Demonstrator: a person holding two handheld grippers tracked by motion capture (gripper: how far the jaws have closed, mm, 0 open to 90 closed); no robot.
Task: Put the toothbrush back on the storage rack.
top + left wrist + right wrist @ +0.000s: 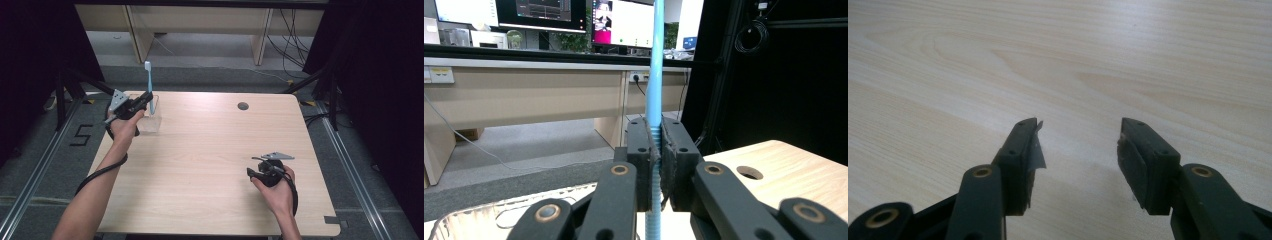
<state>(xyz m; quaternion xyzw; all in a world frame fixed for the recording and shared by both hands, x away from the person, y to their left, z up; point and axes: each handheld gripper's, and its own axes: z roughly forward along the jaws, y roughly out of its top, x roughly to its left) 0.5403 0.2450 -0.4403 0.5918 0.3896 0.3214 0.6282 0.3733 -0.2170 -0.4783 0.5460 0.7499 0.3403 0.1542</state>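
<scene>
We held the left gripper (657, 165) clamped on an upright toothbrush (655, 70) above a clear container (149, 122); the right gripper (1078, 150) rested wide apart. A slack grip risked slippage.

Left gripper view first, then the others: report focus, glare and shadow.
Left gripper view: jaws and toothbrush sharp, monitors behind overexposed. Right gripper view: soft glare on the table, faint shadow beneath open jaws, near arms blurred. High view: even light on the tabletop, dark curtains at both sides.
</scene>
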